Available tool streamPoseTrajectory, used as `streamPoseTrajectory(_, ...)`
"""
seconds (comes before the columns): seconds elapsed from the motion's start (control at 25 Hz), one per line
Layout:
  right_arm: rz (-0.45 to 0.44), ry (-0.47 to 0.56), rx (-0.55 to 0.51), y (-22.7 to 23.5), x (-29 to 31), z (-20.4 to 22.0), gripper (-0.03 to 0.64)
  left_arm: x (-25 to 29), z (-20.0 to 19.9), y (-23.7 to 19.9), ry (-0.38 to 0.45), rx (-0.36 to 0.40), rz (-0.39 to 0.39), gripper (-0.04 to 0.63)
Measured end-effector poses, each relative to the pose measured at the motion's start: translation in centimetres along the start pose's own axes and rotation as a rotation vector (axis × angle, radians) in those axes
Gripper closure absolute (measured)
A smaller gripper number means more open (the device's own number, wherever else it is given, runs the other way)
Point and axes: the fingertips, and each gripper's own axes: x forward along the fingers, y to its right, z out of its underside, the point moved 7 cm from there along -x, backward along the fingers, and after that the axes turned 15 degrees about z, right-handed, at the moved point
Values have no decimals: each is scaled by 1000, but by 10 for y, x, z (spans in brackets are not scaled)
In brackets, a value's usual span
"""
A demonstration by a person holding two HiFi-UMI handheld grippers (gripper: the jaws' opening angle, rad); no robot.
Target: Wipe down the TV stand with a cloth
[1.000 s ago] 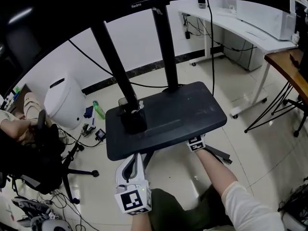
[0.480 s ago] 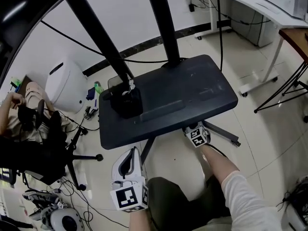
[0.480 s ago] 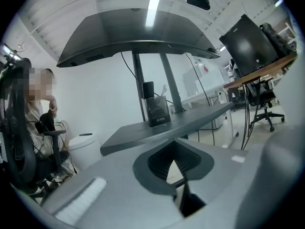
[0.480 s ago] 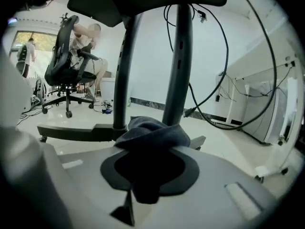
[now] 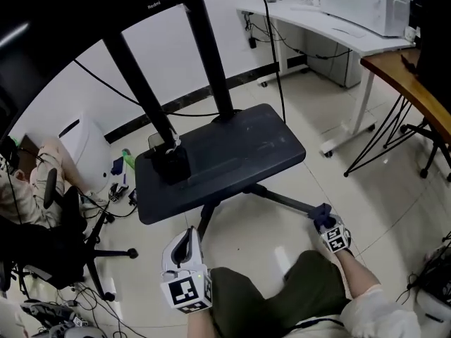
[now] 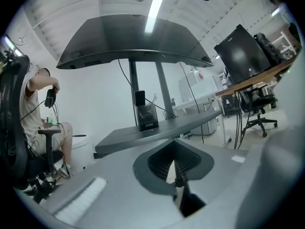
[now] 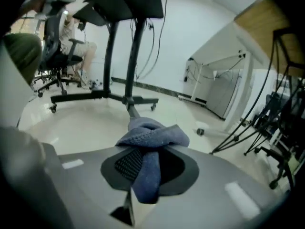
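The TV stand's dark shelf (image 5: 218,157) stands on a black post with legs on the tiled floor, and a small black box (image 5: 171,162) sits at its left end. My left gripper (image 5: 185,239) hangs below the shelf's front edge, shut and with nothing in it. In the left gripper view the left gripper (image 6: 175,170) looks up at the shelf (image 6: 157,130) and the box (image 6: 145,116). My right gripper (image 5: 325,222) is low, to the right of the stand, shut on a blue cloth (image 5: 322,213). The cloth (image 7: 152,137) bunches over the right gripper (image 7: 145,163), facing the stand's base (image 7: 126,99).
A white desk (image 5: 331,27) and a wooden table (image 5: 412,83) stand at the right. A white appliance (image 5: 81,150), an office chair (image 5: 49,238), a seated person (image 5: 21,189) and floor cables lie at the left. The stand's leg (image 5: 282,201) runs toward my right gripper.
My right gripper with the cloth has pulled away from the shelf's front edge, down and to the right. The left gripper has stayed put. The head view has shifted.
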Motion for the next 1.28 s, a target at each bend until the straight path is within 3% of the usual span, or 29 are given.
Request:
streamPoseTrajectory(0.08, -9, 152, 57, -11, -85, -80, 540, -8, -9, 7, 15, 17, 15, 588)
streamPoseTrajectory(0.2, -55, 335, 169, -45, -240, -258, 540, -20, -35, 12, 76, 29, 15, 588)
streamPoseTrajectory(0.32, -115, 501, 221, -67, -361, -421, 540, -31, -71, 11, 60, 35, 3, 588)
streamPoseTrajectory(0.4, -127, 660, 234, -59, -402, -501, 538, -35, -98, 2, 82, 37, -15, 588)
streamPoseTrajectory(0.48, -90, 853, 228, -39, -421, -565, 538, -38, -123, -11, 13, 40, -3, 588)
streamPoseTrajectory(0.52, -68, 892, 229, -32, -428, -590, 538, -39, -137, -19, -18, 40, 7, 588)
streamPoseTrajectory(0.56, -56, 900, 232, -27, -433, -613, 538, -40, -156, -29, -14, 37, 11, 588)
streamPoseTrajectory(0.72, -64, 827, 261, -8, -448, -689, 538, -31, -278, -67, 174, 57, 10, 588)
streamPoseTrajectory(0.84, -85, 747, 287, 8, -484, -753, 537, -42, -386, -97, 156, 61, 11, 588)
streamPoseTrajectory(1.04, -33, 697, 239, 43, -632, -903, 537, -106, -579, -123, 118, 20, 27, 588)
streamPoseTrajectory(1.2, -35, 614, 239, 59, -716, -991, 537, -141, -693, -129, 106, 6, 49, 588)
streamPoseTrajectory(1.28, -46, 660, 214, 70, -751, -1019, 537, -162, -740, -128, 108, 11, 55, 588)
